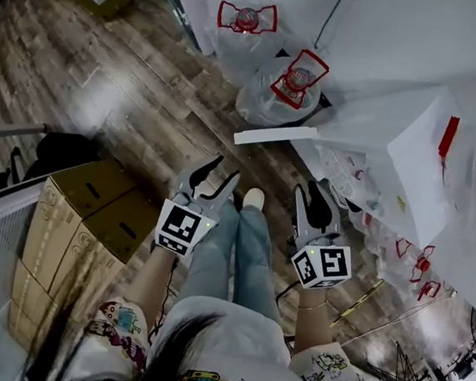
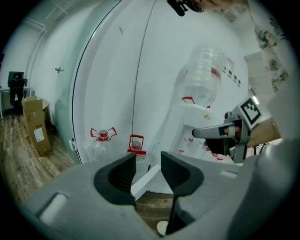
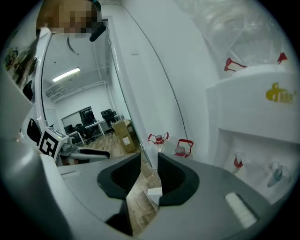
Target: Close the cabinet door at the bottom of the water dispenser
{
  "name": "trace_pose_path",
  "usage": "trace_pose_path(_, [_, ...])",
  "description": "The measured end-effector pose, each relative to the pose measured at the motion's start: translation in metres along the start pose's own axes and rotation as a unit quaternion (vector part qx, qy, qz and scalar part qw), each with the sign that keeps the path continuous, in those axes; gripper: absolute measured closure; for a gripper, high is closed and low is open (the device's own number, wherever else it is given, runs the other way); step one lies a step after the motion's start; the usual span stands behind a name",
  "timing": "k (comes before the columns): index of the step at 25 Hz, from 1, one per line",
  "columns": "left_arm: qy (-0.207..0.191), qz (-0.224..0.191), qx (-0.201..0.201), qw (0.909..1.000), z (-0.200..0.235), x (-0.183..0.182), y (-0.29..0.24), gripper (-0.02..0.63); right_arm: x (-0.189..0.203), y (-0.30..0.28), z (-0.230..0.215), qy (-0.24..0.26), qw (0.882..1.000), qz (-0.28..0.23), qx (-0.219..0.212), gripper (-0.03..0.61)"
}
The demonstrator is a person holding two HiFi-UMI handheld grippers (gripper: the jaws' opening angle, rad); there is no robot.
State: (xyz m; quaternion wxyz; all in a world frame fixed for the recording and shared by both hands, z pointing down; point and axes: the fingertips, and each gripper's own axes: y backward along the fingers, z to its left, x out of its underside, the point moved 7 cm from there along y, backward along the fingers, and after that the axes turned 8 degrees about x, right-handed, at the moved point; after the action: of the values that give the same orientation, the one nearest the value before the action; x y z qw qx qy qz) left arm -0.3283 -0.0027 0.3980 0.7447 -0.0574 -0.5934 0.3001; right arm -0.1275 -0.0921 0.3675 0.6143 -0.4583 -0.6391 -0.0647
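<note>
The person stands on the wooden floor with both grippers held out in front, near the water dispenser on the right. The cabinet door at its bottom stands open, its white edge jutting left over the floor, just beyond the grippers and apart from both. The left gripper is released, its jaws parted around nothing; the right gripper is likewise released and empty. Two empty water bottles stand farther off by the wall, and cardboard boxes are stacked at the near left.
</note>
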Motion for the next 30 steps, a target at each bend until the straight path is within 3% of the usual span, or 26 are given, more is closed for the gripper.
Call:
trace_pose_path(6, [-0.029, 0.019, 0.006, 0.9994, 0.027, 0.036, -0.028, 0.453, 0.044, -0.029, -0.011, -0.009, 1.0, 0.008, 0.005, 0.471])
trace_pose_path(17, [-0.027, 0.043, 0.001, 0.9987, 0.06, 0.103, -0.084, 0.453, 0.114, -0.074, -0.038, -0.032, 0.999, 0.037, 0.019, 0.471])
trace_pose_path(30, [-0.042, 0.128, 0.018, 0.9907, 0.104, 0.173, -0.142, 0.427, 0.186, -0.112, -0.055, -0.05, 0.995, 0.083, 0.014, 0.468])
